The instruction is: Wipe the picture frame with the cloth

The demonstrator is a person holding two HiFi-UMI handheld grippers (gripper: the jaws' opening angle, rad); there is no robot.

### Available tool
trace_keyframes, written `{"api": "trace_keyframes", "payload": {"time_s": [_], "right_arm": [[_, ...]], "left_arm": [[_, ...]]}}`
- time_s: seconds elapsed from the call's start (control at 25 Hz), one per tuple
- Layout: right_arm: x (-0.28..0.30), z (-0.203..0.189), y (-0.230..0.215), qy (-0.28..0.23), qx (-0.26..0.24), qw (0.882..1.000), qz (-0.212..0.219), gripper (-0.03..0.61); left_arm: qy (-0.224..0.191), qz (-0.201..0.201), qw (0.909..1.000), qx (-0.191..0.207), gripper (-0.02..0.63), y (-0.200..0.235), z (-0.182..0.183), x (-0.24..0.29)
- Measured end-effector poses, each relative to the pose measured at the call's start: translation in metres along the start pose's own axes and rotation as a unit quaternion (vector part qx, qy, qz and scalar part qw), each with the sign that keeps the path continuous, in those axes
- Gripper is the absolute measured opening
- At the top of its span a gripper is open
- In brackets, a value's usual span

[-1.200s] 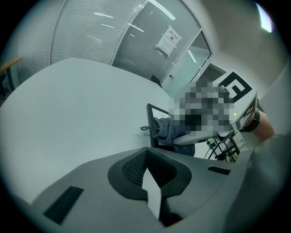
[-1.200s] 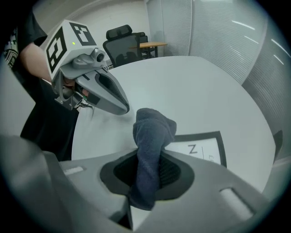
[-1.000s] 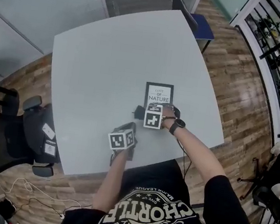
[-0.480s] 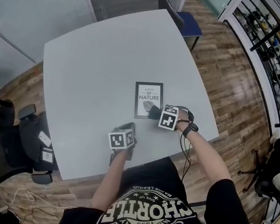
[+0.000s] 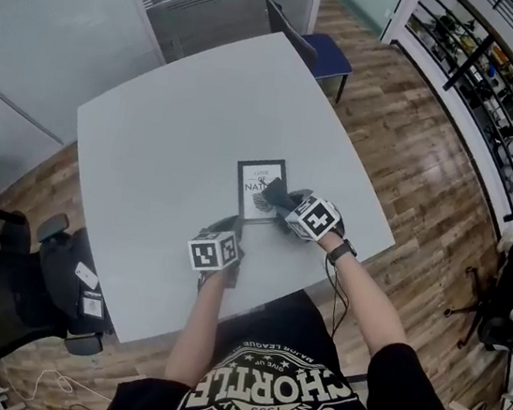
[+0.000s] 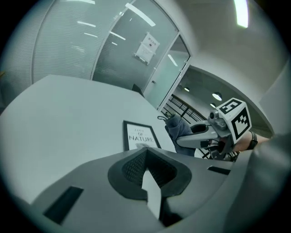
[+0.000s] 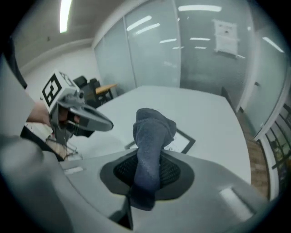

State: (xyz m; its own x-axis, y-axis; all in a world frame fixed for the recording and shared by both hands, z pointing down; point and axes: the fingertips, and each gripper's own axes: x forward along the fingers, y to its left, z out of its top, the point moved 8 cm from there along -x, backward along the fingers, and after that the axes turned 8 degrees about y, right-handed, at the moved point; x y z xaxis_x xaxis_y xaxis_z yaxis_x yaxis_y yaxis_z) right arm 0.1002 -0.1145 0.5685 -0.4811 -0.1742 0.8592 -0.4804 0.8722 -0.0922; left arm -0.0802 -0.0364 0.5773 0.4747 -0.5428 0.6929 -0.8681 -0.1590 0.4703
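Right gripper (image 5: 280, 203) clamped on cloth (image 7: 152, 132), at picture frame (image 5: 253, 175) right edge; frame's long axis near-far. Left gripper (image 5: 231, 231) closed, empty.

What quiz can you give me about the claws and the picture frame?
1. True or false: the right claw grips the cloth.
2. Where does the picture frame lie? A: on the table. B: on a chair. C: on the floor.
3. Fill in: the frame's big word is ____.
Key: 1 true; 2 A; 3 NATURE.
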Motion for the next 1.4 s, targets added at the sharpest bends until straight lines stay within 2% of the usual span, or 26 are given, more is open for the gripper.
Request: {"api": "trace_keyframes", "payload": {"time_s": [0.08, 0.2, 0.4, 0.48, 0.6, 0.68, 0.8, 0.92, 1.24, 1.4], "right_arm": [[-0.028, 0.020, 0.008, -0.089, 0.038, 0.995, -0.012, 0.077], [-0.071, 0.040, 0.023, -0.176, 0.054, 0.981, -0.055, 0.077], [-0.137, 0.054, 0.055, -0.281, 0.059, 0.950, -0.126, 0.077], [-0.163, 0.056, 0.067, -0.320, 0.058, 0.932, -0.160, 0.077], [-0.197, 0.051, 0.084, -0.365, 0.064, 0.903, -0.219, 0.077], [-0.212, 0.044, 0.095, -0.383, 0.073, 0.886, -0.249, 0.077], [-0.225, 0.028, 0.115, -0.402, 0.081, 0.870, -0.275, 0.077], [-0.232, 0.024, 0.126, -0.408, 0.088, 0.863, -0.286, 0.077], [-0.245, 0.020, 0.151, -0.403, 0.094, 0.861, -0.294, 0.075], [-0.248, 0.004, 0.172, -0.406, 0.098, 0.859, -0.297, 0.075]], "left_arm": [[-0.036, -0.003, 0.9990, 0.025, 0.005, -0.008, 0.021, -0.016], [-0.098, -0.002, 0.9925, 0.073, 0.005, -0.024, 0.053, -0.048], [-0.192, 0.007, 0.9682, 0.160, 0.005, -0.063, 0.086, -0.110], [-0.224, 0.017, 0.9544, 0.197, 0.005, -0.082, 0.092, -0.136], [-0.269, 0.012, 0.9382, 0.217, 0.005, -0.104, 0.092, -0.163], [-0.288, 0.009, 0.9310, 0.224, 0.005, -0.114, 0.085, -0.175], [-0.302, 0.010, 0.9244, 0.233, 0.005, -0.124, 0.064, -0.187], [-0.307, 0.015, 0.9230, 0.232, 0.005, -0.126, 0.056, -0.199], [-0.308, 0.003, 0.9252, 0.222, 0.005, -0.126, 0.047, -0.219], [-0.303, -0.003, 0.9249, 0.230, 0.005, -0.133, 0.024, -0.226]]}}
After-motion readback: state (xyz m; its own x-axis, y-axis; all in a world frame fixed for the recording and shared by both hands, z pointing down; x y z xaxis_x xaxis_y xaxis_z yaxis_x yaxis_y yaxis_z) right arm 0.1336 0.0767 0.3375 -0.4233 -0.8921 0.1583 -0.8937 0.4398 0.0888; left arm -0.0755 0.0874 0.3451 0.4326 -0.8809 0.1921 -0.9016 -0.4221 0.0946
